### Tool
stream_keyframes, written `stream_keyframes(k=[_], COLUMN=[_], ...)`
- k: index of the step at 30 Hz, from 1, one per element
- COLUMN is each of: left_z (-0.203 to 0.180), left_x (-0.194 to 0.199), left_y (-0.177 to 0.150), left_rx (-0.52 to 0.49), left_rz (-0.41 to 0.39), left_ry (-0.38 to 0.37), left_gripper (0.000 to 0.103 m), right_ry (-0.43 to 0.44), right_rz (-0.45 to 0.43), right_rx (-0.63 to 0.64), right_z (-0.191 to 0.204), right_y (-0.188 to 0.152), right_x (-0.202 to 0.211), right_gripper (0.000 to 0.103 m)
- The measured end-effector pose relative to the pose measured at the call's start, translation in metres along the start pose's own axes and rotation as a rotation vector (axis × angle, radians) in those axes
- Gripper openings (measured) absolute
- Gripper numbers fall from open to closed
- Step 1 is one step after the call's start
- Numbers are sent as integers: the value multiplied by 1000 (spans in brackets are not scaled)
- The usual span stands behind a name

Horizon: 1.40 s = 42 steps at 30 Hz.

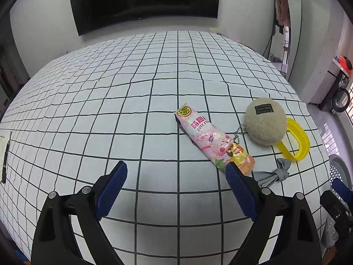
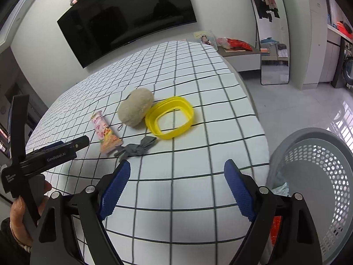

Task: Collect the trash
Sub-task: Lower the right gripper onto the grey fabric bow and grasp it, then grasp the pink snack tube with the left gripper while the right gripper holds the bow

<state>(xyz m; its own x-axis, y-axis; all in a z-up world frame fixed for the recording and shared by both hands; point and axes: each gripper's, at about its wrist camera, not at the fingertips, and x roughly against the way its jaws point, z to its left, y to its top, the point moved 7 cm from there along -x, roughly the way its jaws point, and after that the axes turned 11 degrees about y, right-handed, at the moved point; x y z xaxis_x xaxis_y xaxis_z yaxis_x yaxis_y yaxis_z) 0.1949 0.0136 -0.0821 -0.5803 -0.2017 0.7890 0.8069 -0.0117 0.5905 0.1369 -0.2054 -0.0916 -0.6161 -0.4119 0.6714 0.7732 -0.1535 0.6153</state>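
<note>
A pink snack wrapper [image 1: 211,141] lies on the checked tablecloth [image 1: 110,101]; it also shows in the right wrist view [image 2: 106,132]. Next to it are a beige plush ball with a chain [image 1: 264,121] [image 2: 136,107], a yellow plastic ring [image 1: 295,141] [image 2: 169,117] and a crumpled grey glove [image 1: 273,173] [image 2: 136,148]. My left gripper [image 1: 176,170] is open and empty, its right finger just short of the wrapper's near end. My right gripper [image 2: 176,170] is open and empty over the cloth, near the glove.
A grey perforated bin [image 2: 320,176] stands off the table's right edge with some items inside. A dark TV [image 1: 143,0] hangs on the far wall. A mirror [image 2: 273,44] leans at the right. A low shelf [image 2: 240,53] stands behind the table.
</note>
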Motion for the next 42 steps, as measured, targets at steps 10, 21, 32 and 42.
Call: stream_keyframes(k=[10,21,32,42], left_z=[17,27,21,2], left_x=[14,11,12,12], left_y=[1,-1,-5,-5], left_rx=[-7,8,-9,-40], left_rz=[-58,-52,-46,-35], left_ry=[9,-8,-24,-40], left_gripper=[89,89,89,89], right_ry=[14,-88,-100,-39], right_rz=[78,133,147,105], right_rx=[54,54,79,50], right_z=[39,38,43,40], right_y=[5,14,13,2], right_x=[-42,-75,-81,-51], right_gripper=[83,82,38,23])
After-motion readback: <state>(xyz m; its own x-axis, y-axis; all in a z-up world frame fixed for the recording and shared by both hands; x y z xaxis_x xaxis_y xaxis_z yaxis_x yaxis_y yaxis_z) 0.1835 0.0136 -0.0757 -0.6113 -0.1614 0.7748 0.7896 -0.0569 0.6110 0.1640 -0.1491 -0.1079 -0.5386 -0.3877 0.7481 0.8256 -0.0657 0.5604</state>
